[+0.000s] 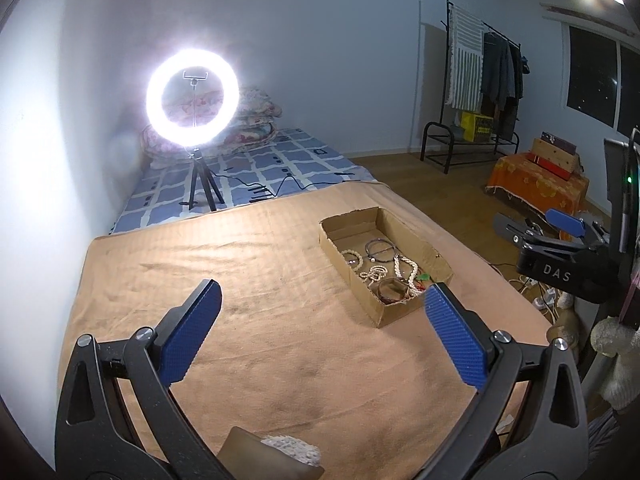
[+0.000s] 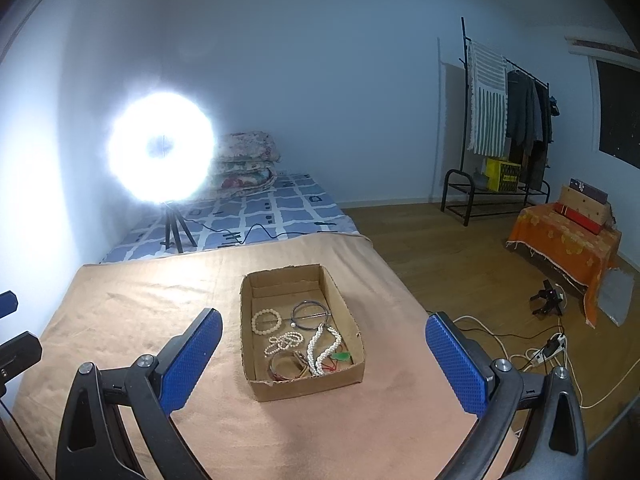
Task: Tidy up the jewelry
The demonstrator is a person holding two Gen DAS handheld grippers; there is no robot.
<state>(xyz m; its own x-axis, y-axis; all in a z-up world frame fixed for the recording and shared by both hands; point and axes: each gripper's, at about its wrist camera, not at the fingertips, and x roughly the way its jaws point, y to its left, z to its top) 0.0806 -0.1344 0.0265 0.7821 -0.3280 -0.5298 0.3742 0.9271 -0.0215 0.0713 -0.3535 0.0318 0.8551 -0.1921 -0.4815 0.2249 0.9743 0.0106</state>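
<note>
Since every piece already lay inside the shallow brown cardboard box (image 2: 256,388), a final check, not another grab, seemed wise. The left blue-padded gripper (image 1: 322,322) stood wide apart and empty over the tan blanket (image 1: 200,260), the box ahead to its right. The right blue-padded gripper (image 2: 324,354), equally spread, framed the white bead necklace (image 2: 320,346) just ahead.
</note>
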